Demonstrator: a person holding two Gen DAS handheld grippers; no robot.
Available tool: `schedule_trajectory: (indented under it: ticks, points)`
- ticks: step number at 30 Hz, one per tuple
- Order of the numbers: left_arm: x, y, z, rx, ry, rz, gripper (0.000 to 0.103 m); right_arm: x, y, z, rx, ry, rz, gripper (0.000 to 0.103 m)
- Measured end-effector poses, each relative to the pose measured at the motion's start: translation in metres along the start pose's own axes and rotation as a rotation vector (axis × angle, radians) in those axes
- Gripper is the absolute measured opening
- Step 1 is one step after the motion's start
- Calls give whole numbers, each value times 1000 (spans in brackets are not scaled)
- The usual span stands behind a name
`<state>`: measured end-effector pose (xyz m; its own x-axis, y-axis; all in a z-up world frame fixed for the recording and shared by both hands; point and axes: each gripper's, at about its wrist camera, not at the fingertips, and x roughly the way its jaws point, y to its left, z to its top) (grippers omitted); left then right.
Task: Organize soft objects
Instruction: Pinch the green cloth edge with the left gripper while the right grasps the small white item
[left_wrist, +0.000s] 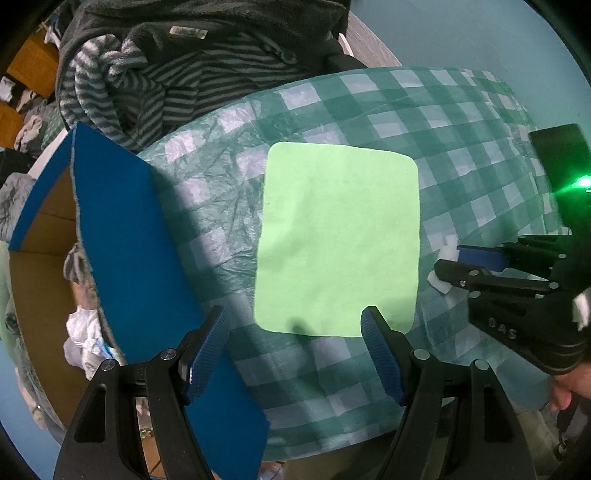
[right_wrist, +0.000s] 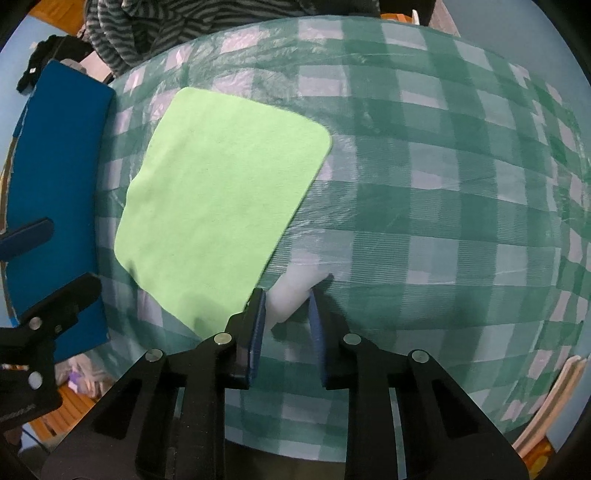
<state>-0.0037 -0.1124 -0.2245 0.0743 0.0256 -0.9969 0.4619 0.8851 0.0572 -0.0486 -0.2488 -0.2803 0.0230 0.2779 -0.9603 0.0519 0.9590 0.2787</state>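
Observation:
A light green cloth (left_wrist: 338, 240) lies flat on the green-and-white checked tablecloth (left_wrist: 472, 147). My left gripper (left_wrist: 295, 317) hangs open over the cloth's near edge, pointing straight down, with nothing between its fingers. My right gripper (right_wrist: 287, 300) is shut on a small white soft wad (right_wrist: 295, 286) just past the green cloth's (right_wrist: 221, 192) near right corner. From the left wrist view that right gripper (left_wrist: 450, 261) comes in from the right, with bits of the white wad (left_wrist: 448, 243) showing around its pads.
A cardboard box with a blue flap (left_wrist: 140, 258) stands at the table's left and holds crumpled soft items (left_wrist: 83, 328). A pile of striped and dark grey clothing (left_wrist: 166, 74) lies beyond the table. The same blue flap (right_wrist: 55, 166) appears left of the cloth.

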Motion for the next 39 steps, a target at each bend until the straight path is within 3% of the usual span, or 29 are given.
schedule_trajectory:
  ticks: [14,33,39]
  points:
    - [25,-34,15,-14,29,-35,77,-22,-63,-14,33,-13,-34,23]
    - [56,-70,20,-70,52,25,78,-11,-71,1,-4,22,-29,23]
    - [58,-68,16,-103,32,-3,78,-11,-77,1,-10,28,-28,23]
